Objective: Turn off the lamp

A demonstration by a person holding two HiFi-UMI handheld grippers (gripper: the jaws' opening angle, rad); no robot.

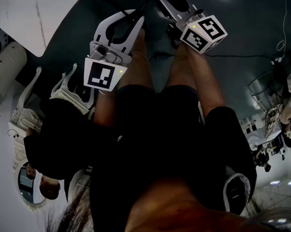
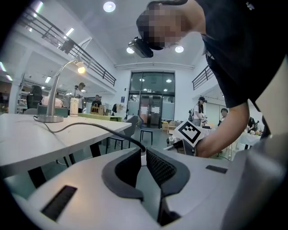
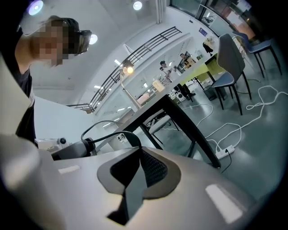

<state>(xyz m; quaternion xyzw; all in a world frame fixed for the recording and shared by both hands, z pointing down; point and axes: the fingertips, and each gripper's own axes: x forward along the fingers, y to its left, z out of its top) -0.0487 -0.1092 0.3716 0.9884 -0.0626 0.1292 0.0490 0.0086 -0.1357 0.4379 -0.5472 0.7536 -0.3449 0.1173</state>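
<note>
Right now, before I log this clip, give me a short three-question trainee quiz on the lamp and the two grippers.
1. Multiple choice: the silver gooseneck desk lamp stands on A) the white table, B) the floor, C) a chair seat.
2. True or false: the lamp is dark, so it has already been switched off.
3. Fill in: the jaws of the left gripper and the right gripper are both ____, with nothing held between them.

Key: 1 A. 2 False, it glows in both gripper views. 3 Shut.
</note>
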